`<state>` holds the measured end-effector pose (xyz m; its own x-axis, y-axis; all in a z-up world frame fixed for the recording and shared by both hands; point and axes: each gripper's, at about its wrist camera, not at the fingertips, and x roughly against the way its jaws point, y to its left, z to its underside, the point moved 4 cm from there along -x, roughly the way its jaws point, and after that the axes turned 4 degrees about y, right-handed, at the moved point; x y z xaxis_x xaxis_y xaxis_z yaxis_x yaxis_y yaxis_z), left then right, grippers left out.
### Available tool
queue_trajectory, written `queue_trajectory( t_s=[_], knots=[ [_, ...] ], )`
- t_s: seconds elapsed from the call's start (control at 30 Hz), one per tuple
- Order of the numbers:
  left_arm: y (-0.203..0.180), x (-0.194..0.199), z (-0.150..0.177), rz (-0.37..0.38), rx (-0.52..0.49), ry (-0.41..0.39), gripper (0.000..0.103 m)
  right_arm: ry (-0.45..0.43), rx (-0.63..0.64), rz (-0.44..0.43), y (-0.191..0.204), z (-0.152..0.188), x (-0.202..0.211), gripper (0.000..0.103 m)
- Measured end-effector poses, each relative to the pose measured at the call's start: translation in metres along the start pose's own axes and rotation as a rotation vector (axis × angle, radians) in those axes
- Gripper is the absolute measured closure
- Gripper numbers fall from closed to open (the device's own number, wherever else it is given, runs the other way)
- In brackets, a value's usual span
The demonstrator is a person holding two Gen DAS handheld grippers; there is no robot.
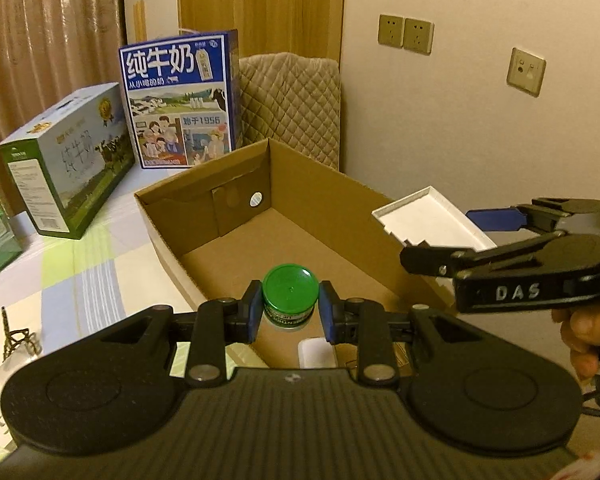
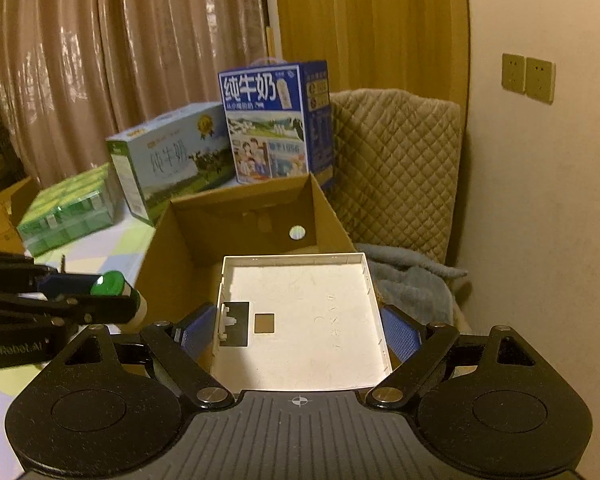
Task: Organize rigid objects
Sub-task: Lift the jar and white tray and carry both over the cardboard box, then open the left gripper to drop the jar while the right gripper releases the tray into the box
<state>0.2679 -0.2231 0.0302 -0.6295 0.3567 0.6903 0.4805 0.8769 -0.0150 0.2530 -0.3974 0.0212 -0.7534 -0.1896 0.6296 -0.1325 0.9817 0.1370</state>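
Note:
My left gripper [image 1: 289,309] is shut on a small jar with a green lid [image 1: 289,290] and holds it over the near end of an open cardboard box [image 1: 300,184]. My right gripper [image 2: 300,326] is shut on a flat white plastic tray [image 2: 300,316] and holds it above the box [image 2: 324,216] near its right wall. In the left wrist view the tray [image 1: 428,220] and right gripper [image 1: 452,240] show at the right. In the right wrist view the jar [image 2: 110,284] and left gripper [image 2: 96,296] show at the left.
A blue milk carton box [image 1: 180,100], a green-and-white milk box [image 1: 68,160] and a green pack [image 2: 68,212] stand on the checked tablecloth [image 1: 80,272] behind and left of the box. A quilted chair [image 2: 396,168] stands by the wall. A small white object [image 1: 316,354] lies inside the box.

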Motion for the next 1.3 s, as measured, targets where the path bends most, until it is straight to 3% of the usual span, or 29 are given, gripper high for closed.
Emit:
queue_trajectory(
  t_s=[0.3,0.63,0.7,0.77,1.3],
  knots=[
    [0.007,-0.029,-0.004,-0.009,0.001,0.030,0.078,0.033,0.013,-0.019,-0.002,0.003,-0.032,0.018],
    [0.010,-0.042,-0.006,-0.016,0.003,0.019,0.078,0.043,0.002,-0.008,-0.007,0.004,-0.039,0.019],
    [0.011,-0.042,-0.006,-0.025,0.003,0.005,0.076,0.043,0.002,-0.007,-0.007,0.004,-0.040,0.019],
    [0.014,-0.040,-0.008,-0.035,0.016,-0.007,0.063,0.045,0.002,-0.008,-0.007,0.004,-0.040,0.019],
    [0.032,-0.009,-0.008,-0.060,0.055,-0.047,0.063,0.054,-0.001,-0.014,0.003,0.006,-0.040,0.018]
  ],
)
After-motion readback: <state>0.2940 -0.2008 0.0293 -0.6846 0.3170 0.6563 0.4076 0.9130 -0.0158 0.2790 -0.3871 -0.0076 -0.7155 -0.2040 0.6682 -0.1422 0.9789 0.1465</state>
